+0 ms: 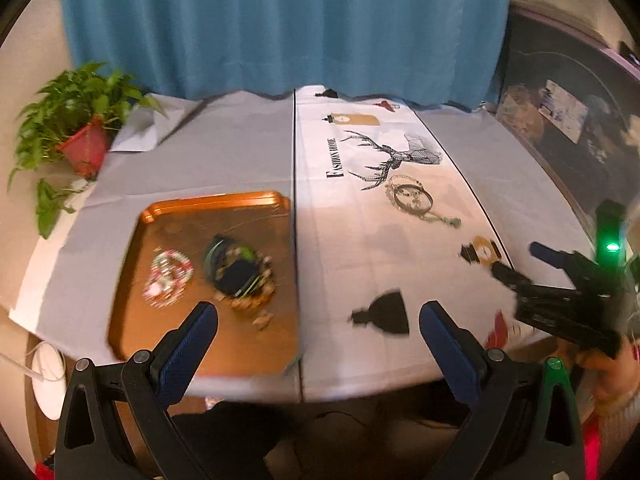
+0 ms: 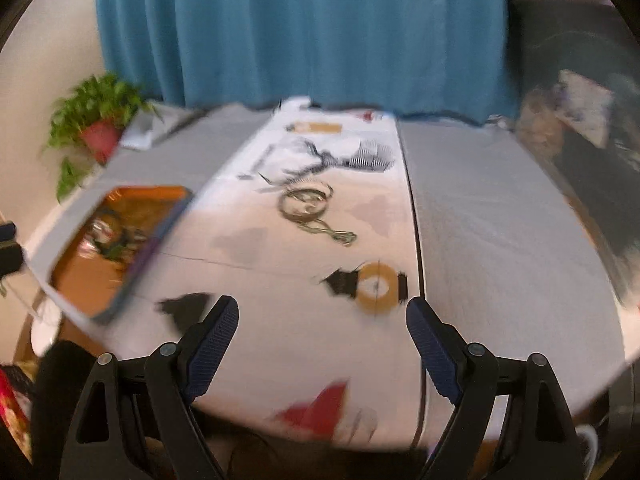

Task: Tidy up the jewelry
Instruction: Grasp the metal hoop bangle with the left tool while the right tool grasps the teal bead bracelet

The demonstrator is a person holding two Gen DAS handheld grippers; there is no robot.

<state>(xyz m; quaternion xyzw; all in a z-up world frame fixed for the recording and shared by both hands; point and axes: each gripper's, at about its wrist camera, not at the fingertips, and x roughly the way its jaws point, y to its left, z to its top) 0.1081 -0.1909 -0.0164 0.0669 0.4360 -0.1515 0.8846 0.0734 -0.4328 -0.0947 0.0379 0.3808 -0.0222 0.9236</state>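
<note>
An orange tray [image 1: 256, 344] lies at the table's near left and holds a pink beaded bracelet [image 1: 168, 276] and a pile of dark and beaded jewelry [image 1: 240, 276]. The tray [image 2: 80, 280] also shows in the right wrist view. A cluster of metal bangles with a chain [image 1: 414, 200] lies on the printed runner, also seen in the right wrist view [image 2: 306, 202]. My left gripper [image 1: 318, 316] is open and empty over the table's near edge, right of the tray. My right gripper [image 2: 322, 312] is open and empty near the front edge; it shows at the right of the left wrist view [image 1: 516, 260].
A white runner [image 1: 340, 240] with a deer print and perfume-bottle prints covers the middle of a grey tablecloth [image 1: 224, 148]. A potted plant [image 1: 80, 128] stands at the far left corner. A blue curtain [image 1: 280, 20] hangs behind. Dark furniture [image 1: 568, 128] stands at the right.
</note>
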